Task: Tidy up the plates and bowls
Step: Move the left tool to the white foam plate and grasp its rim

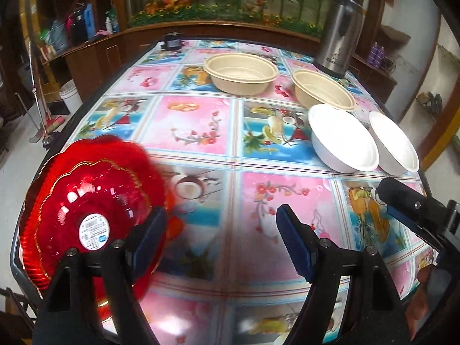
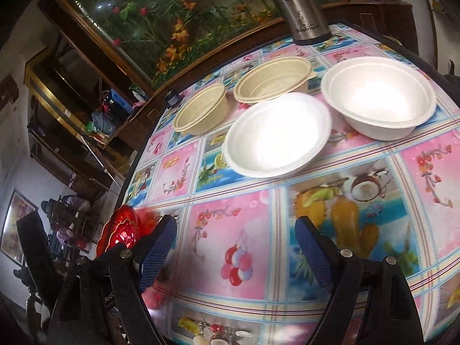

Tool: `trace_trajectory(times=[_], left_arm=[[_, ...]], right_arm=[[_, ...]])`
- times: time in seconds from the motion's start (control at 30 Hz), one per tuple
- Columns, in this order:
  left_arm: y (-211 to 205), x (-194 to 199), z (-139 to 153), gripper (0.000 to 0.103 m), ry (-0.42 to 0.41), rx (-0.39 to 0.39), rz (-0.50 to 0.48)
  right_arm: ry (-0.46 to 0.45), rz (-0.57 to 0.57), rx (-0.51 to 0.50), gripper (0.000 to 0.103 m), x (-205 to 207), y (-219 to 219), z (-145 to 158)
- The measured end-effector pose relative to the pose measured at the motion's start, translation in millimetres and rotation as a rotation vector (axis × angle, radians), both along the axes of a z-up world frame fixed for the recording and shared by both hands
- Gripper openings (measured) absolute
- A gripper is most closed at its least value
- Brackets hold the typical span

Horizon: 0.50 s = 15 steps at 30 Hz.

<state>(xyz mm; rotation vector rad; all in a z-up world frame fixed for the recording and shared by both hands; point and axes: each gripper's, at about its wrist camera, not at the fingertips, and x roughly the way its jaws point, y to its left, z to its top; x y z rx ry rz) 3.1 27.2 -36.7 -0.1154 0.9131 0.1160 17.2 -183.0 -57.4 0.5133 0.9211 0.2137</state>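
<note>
I see four bowls on the bench (image 1: pixel 201 132), all upright with mouths up; being round, none has a long axis to speak of. Two are tan and two white. From the left wrist view, the first tan bowl (image 1: pixel 241 73) sits at about 12 o'clock, the second tan bowl (image 1: pixel 323 90) at 1 o'clock, and the near white bowl (image 1: pixel 343 138) and far white bowl (image 1: pixel 394 145) side by side at 2 o'clock, their rims nearly touching. The second tan bowl's rim meets or just overlaps the near white one.

The red plates (image 1: pixel 92 210) lie flat at 9 o'clock on the bench's left edge; I think two are stacked, though blur makes that uncertain. A white label shows on top.

My left hand-held gripper (image 1: pixel 221 227) stands wide and empty, its left finger just in front of the red plates' edge; whether it touches them I cannot tell. My right hand-held gripper (image 2: pixel 235 235) is likewise spread with nothing between the pads, the white bowls well ahead at 12 and 1 o'clock. A steel flask (image 1: pixel 339 34) stands behind the bowls.
</note>
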Motion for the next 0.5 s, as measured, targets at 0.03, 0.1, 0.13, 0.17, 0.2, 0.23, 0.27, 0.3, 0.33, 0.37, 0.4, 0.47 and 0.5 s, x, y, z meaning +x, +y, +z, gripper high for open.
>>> trace_trajectory(times=[0.03,0.1,0.13,0.17,0.2,0.23,0.27,0.3,0.33,0.37,0.4,0.47,0.5], left_arm=[[-2,2,0,0.078,0.003,0.001,-0.004],[-6,7,-1,0.078,0.010,0.001,-0.012],[-9,10,-1,0.078,0.015,0.002,-0.015],[-12,14,-2,0.078,0.018,0.002,-0.020],[-14,16,-2,0.078,0.020,0.001,-0.024],[-16,20,-3,0.078,0.027,-0.007,-0.030],[-18,24,-3,0.078,0.035,-0.018,-0.033],[-20,30,-4,0.078,0.044,-0.036,-0.037],[-22,35,-5,0.078,0.052,-0.050,-0.039],[-23,41,-6,0.078,0.064,-0.065,-0.036],[-25,48,-6,0.078,0.074,-0.086,-0.034],[-29,60,-8,0.078,0.090,-0.117,-0.038],[-30,66,-9,0.078,0.098,-0.127,-0.037]], right_arm=[[0.004,-0.004,0.006,0.086,1,-3,-1],[0.013,-0.016,0.022,0.086,3,-11,-2],[0.018,-0.022,0.026,0.086,5,-13,-3],[0.021,-0.029,0.029,0.086,5,-16,-4],[0.025,-0.041,0.029,0.086,7,-20,-4],[0.029,-0.049,0.031,0.086,8,-24,-5],[0.036,-0.059,0.038,0.086,10,-28,-5],[0.044,-0.069,0.045,0.086,12,-32,-6],[0.052,-0.084,0.051,0.086,14,-37,-7],[0.056,-0.096,0.055,0.086,16,-42,-7],[0.059,-0.106,0.061,0.086,19,-46,-7],[0.072,-0.120,0.073,0.086,24,-54,-8],[0.082,-0.129,0.080,0.086,27,-60,-10]])
